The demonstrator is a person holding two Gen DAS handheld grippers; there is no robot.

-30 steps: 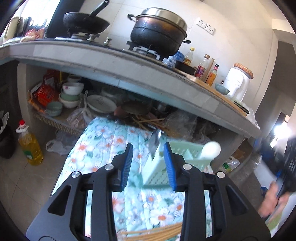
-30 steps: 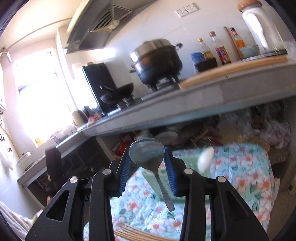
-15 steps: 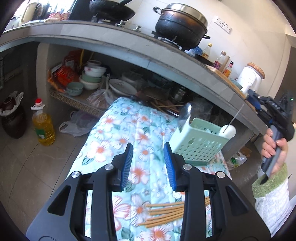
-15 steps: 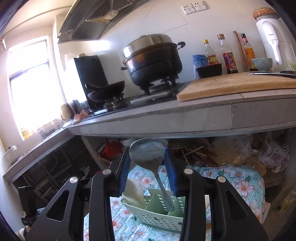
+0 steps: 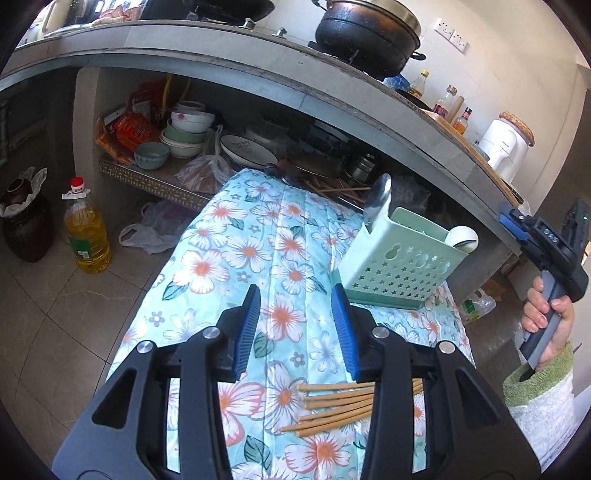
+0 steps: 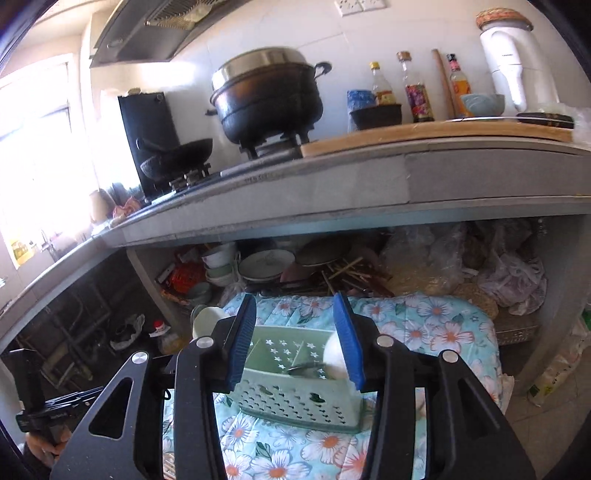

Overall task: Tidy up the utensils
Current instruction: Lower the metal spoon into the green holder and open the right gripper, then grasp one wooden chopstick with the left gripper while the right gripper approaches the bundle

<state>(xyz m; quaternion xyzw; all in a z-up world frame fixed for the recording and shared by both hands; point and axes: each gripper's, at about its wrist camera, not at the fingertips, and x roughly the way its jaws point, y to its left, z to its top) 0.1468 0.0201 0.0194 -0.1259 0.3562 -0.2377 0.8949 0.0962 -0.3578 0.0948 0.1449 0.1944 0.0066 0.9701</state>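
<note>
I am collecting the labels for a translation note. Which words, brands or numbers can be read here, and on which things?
"DAS": on the black housing held in the right hand; perhaps part of a longer word.
White appliance: small grey brand mark, too small to read.
Oil bottle: label blurred.
Red packets: print unreadable.
Sauce bottles: labels unreadable.

Black pot [image 5: 367, 35] on stove; oil bottle [image 5: 86, 230] on floor; bowls [image 5: 186, 129] under counter

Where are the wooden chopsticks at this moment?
In the left wrist view, the chopsticks lie on the floral cloth, low and right, nearer than the green caddy.
</note>
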